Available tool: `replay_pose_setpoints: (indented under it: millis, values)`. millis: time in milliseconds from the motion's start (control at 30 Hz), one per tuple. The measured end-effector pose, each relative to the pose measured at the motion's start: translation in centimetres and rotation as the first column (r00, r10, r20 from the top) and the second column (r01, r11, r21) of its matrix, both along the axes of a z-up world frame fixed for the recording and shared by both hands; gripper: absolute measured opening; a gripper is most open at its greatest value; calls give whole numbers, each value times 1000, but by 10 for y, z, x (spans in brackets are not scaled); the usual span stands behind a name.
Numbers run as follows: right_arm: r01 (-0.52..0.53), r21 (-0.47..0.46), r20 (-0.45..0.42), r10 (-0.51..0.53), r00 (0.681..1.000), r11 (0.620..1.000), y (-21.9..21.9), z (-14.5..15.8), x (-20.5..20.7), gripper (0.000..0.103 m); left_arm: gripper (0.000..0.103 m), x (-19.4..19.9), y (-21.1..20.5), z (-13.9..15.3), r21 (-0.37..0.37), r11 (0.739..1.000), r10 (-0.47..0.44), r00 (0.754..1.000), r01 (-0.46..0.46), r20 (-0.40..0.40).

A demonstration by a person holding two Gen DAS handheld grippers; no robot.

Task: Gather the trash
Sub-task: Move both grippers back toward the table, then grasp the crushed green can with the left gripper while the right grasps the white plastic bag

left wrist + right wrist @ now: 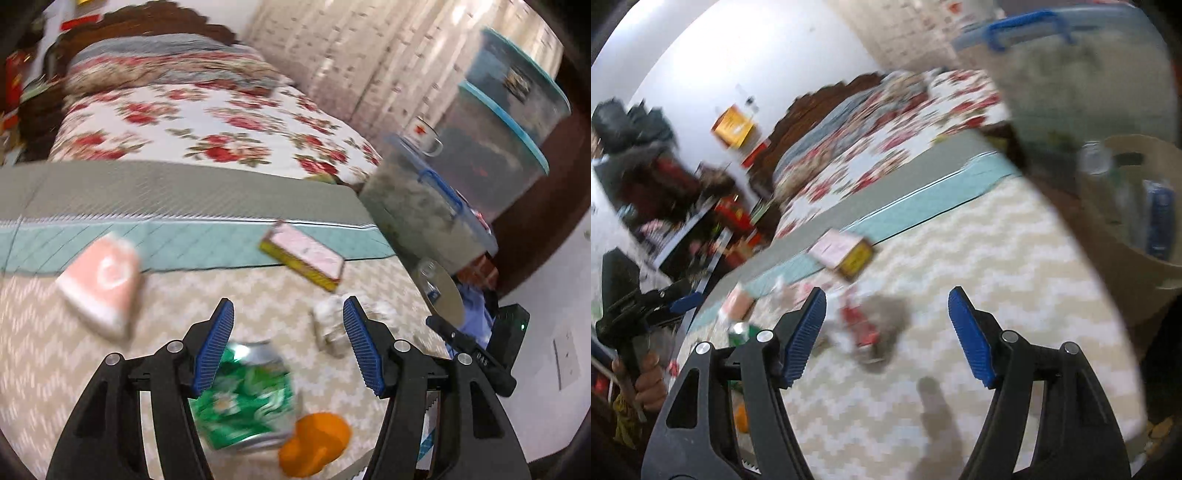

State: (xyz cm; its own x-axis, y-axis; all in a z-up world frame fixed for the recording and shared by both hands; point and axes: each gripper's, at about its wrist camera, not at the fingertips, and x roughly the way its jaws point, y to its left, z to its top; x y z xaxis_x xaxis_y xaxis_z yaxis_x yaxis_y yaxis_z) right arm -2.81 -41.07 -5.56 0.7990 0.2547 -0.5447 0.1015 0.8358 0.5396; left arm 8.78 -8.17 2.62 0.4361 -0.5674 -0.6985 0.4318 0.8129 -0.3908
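Several pieces of litter lay across a zigzag-patterned cloth (110, 369) as seen from the left wrist: a crushed green can (245, 398) near and slightly left, an orange peel (314, 445) just beside it to the right, a crumpled paper wad (332, 328) beyond, a pink-and-yellow box (303, 254) farther off, and a pink tissue pack (101, 284) at the left. The left gripper (288, 321) hung spread wide over the can, holding nothing. The can looked light, thin-walled and slick; a hold across its dented middle seemed safest.

From the right wrist, blurred by motion, the right gripper (886, 314) was likewise parted and empty above the cloth, with a red-and-white wrapper (860, 328) just ahead between its fingers and the same box (846, 254) farther away. A cardboard bin (1126, 258) with bottles inside stood at the right edge, apparently the drop point. The wrapper appeared flimsy, best pinched at a raised fold.
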Motion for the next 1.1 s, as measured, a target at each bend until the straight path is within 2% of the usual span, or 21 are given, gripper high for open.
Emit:
replay_pose_setpoints:
  millis: [167,467,667,867,967,1033,1067,1100]
  values:
    - [-54,-61,-5,53,999,997,40,9,8,70,59,-9,14,-8,27,1000,-1,1000,0,9]
    - [-177,-201,4,181,983,963,103,27,17,70,69,-21,23,-41,116,993,10,1000,-9,-6]
    - [-184,-249,-24,184,983,951,121,24,35,74,69,-15,46,-59,60,998,40,996,-35,-81]
    - [-179,-312,-71,166,984,933,129,15,67,76,69,-15,43,-70,28,1000,6,992,-2,-123]
    - [-193,-383,-103,166,981,904,138,9,79,76,69,-17,40,-75,18,1000,-8,990,11,-141]
    - [-205,-443,-120,169,978,872,146,4,84,70,69,-17,40,-79,6,1000,-15,988,16,-155]
    - [-208,-469,-122,170,978,859,149,2,85,56,69,-17,40,-81,0,1000,-18,986,18,-163]
    - [-212,-496,-119,175,977,842,152,3,83,50,69,-18,40,-82,-5,1000,-21,985,20,-170]
